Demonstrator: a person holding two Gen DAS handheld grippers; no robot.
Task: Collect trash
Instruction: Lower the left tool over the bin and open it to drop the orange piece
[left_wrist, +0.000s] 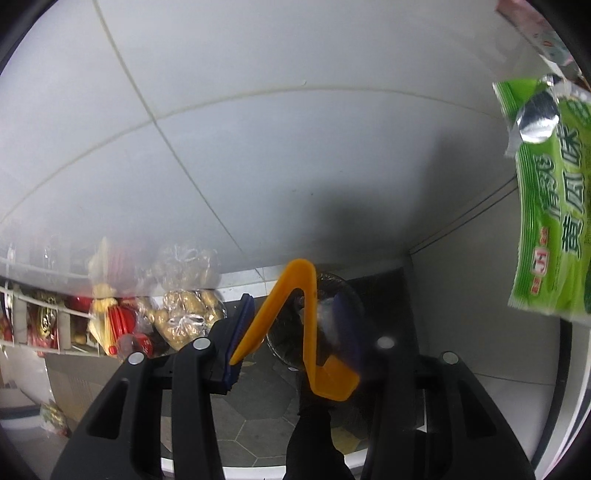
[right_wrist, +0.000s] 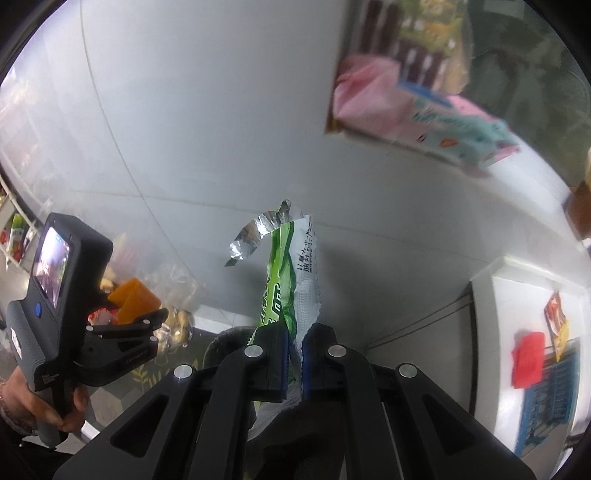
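Right gripper (right_wrist: 293, 363) pinching green wrapper (right_wrist: 284, 280), left gripper (left_wrist: 291, 332) clamping orange strip (left_wrist: 295, 295), bin rim (right_wrist: 221, 338) below.

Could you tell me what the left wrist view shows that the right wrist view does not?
Only the left wrist view shows the dark round bin seen below the left tool, which is shut on a bent orange plastic piece. Only the right wrist view shows the pink and teal box and the hand holding the left tool. Both show the green foil-lined snack wrapper held in the right tool.
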